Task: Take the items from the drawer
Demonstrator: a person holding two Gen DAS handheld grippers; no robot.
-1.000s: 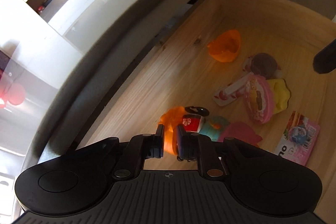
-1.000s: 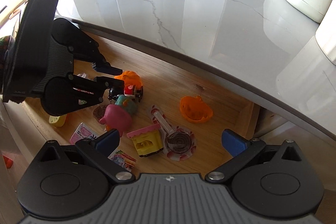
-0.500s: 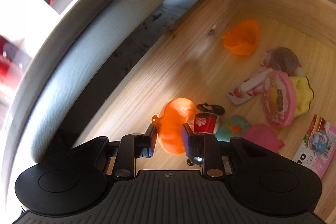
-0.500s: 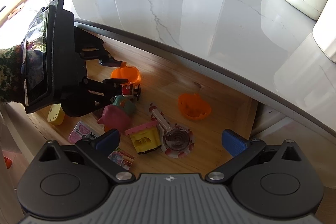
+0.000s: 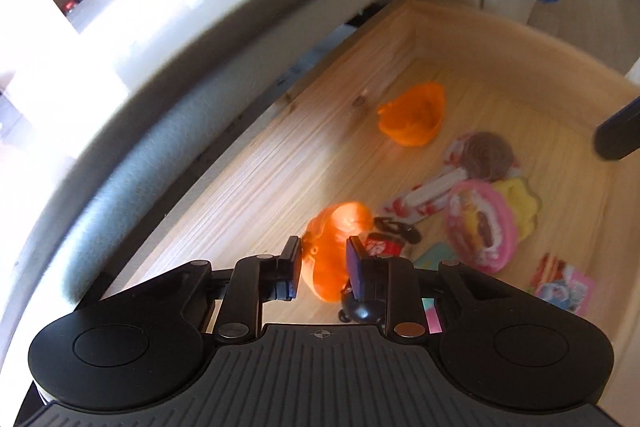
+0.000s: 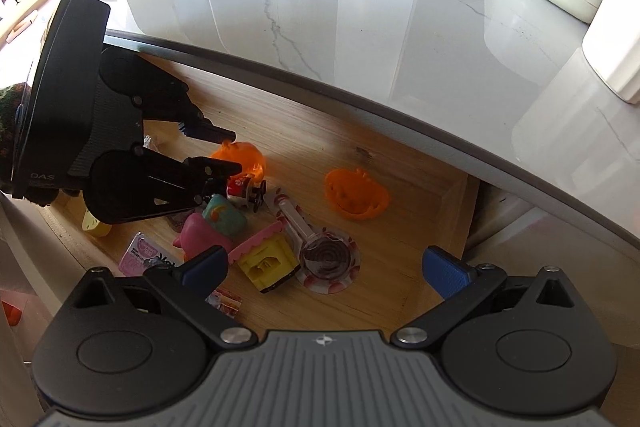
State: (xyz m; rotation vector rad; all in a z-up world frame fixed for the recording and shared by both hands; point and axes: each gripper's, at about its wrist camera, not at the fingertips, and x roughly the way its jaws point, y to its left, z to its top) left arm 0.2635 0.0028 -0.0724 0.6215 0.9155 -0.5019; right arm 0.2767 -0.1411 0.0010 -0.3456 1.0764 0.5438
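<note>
An open wooden drawer (image 5: 460, 27) (image 6: 452, 215) holds small toys. My left gripper (image 5: 324, 261) (image 6: 232, 151) is down inside it, its fingers on either side of an orange pumpkin toy (image 5: 338, 239) (image 6: 242, 159); whether the pads press on it I cannot tell. A second orange pumpkin piece (image 5: 414, 115) (image 6: 356, 193) lies further right. A small red and white toy car (image 6: 244, 187) sits beside the gripped-at pumpkin. My right gripper (image 6: 324, 267) hovers wide open above the drawer's front, holding nothing.
Also in the drawer are a pink and yellow toy house (image 6: 266, 257), a lollipop in a wrapper (image 6: 324, 259), a pink figure (image 6: 198, 237), a teal toy (image 6: 222, 213) and pink packets (image 5: 562, 285). A marble worktop (image 6: 360, 7) overhangs the drawer's back.
My left gripper has opened from nearly shut and moved down so that its fingers straddle the orange pumpkin. The right gripper has stayed open above the drawer.
</note>
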